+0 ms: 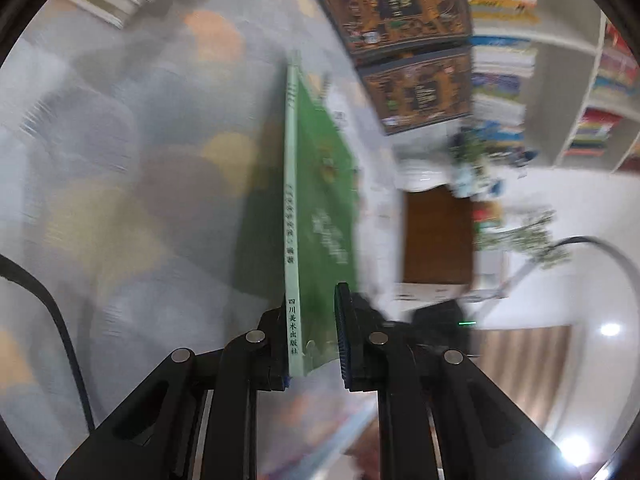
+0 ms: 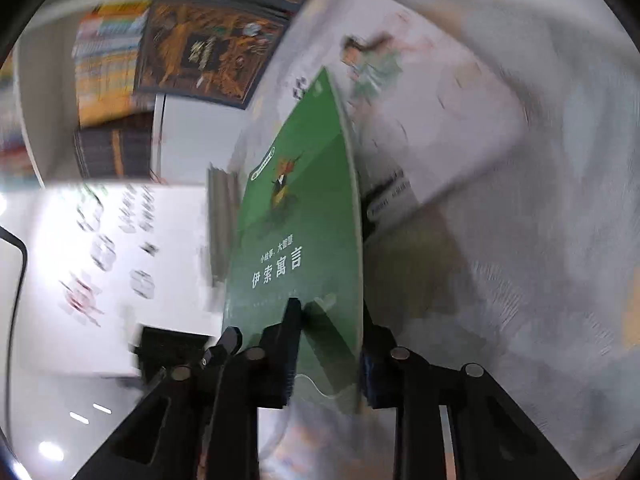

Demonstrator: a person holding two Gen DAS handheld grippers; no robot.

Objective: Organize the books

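Observation:
My left gripper (image 1: 312, 320) is shut on the near end of a thin green book (image 1: 320, 184). The book stands on edge, its pale spine with printed characters to the left and its cover facing right. In the right wrist view my right gripper (image 2: 332, 320) is shut on the near edge of a green book (image 2: 296, 208) with a white title and a small picture, which reaches away and slightly left. I cannot tell whether both views show the same book. Both views are blurred.
Two dark books with ornate gold covers (image 1: 388, 4) (image 1: 420, 92) stand against shelves of colourful books (image 1: 500, 0). A white illustrated book (image 2: 440, 120) lies on the grey patterned surface (image 2: 520, 280). A black cable (image 1: 60, 320) runs at the left.

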